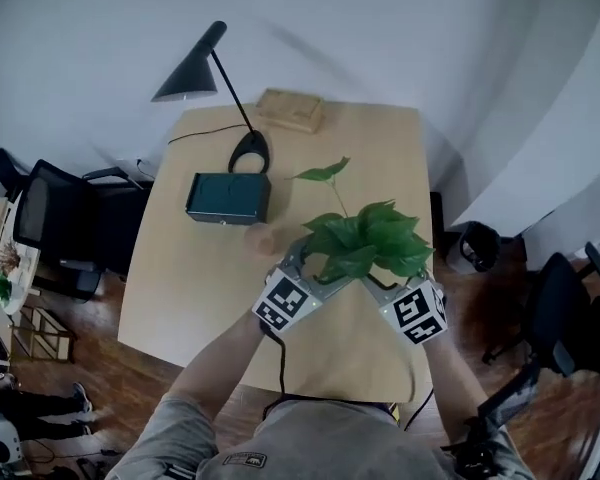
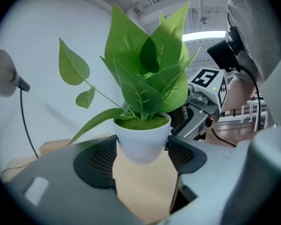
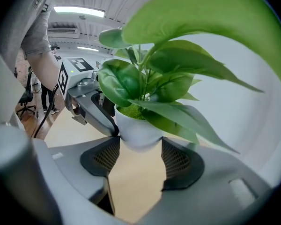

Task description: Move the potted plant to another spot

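The potted plant point(image 1: 365, 243), broad green leaves in a small white pot point(image 2: 143, 137), hangs above the wooden table point(image 1: 180, 288), clear of its top. My left gripper point(image 2: 143, 149) is shut on the pot from one side, black pads pressed against its wall. My right gripper point(image 3: 138, 144) is shut on the same pot point(image 3: 136, 130) from the other side. In the head view the left gripper point(image 1: 305, 263) and the right gripper point(image 1: 375, 278) meet under the leaves, which hide the pot there. Each gripper view shows the other gripper behind the pot.
A black desk lamp point(image 1: 205, 78) stands at the table's far left, its base point(image 1: 249, 151) beside a dark green box point(image 1: 228, 198). A wooden block point(image 1: 291, 109) lies at the far edge. Black office chairs point(image 1: 65, 223) flank the table on the wood floor.
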The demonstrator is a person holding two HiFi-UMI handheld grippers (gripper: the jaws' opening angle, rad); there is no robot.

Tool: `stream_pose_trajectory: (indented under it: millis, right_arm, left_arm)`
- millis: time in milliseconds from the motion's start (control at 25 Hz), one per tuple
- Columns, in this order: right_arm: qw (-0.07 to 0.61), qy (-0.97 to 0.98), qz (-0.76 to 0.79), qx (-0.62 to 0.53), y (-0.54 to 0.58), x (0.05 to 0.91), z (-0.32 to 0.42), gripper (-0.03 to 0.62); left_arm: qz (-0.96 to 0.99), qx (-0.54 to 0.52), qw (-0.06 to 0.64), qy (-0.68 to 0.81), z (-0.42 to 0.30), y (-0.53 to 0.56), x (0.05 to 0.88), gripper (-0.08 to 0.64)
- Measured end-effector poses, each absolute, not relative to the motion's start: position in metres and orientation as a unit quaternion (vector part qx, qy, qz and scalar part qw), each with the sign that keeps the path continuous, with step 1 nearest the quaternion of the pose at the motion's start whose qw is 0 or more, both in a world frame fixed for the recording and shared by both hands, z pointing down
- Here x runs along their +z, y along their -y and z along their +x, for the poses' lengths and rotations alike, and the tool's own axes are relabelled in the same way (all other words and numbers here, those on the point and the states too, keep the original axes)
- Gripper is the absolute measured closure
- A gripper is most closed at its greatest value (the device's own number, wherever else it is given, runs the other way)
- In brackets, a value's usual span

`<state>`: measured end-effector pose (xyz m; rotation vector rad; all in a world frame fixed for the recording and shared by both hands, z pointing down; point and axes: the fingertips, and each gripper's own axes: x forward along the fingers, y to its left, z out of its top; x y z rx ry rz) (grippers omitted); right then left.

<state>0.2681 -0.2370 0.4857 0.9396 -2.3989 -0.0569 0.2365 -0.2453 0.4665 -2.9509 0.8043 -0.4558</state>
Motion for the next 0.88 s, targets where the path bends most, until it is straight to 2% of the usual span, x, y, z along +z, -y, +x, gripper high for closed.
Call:
stream_pose_trajectory:
  millis: [320, 880]
  right_arm:
    - [0.256, 0.919, 0.298, -0.043, 0.197, 0.44, 0.235, 0.311]
    - [0.257, 0.935, 0.236, -0.058, 0.169, 0.437, 0.147, 0.316]
  left_arm:
    - [-0.936, -0.14, 0.041, -0.32, 0.202, 0.2, 0.424, 0.221]
    - [-0.912, -0.138, 0.028, -0.386, 0.114, 0.167, 0.417, 0.221]
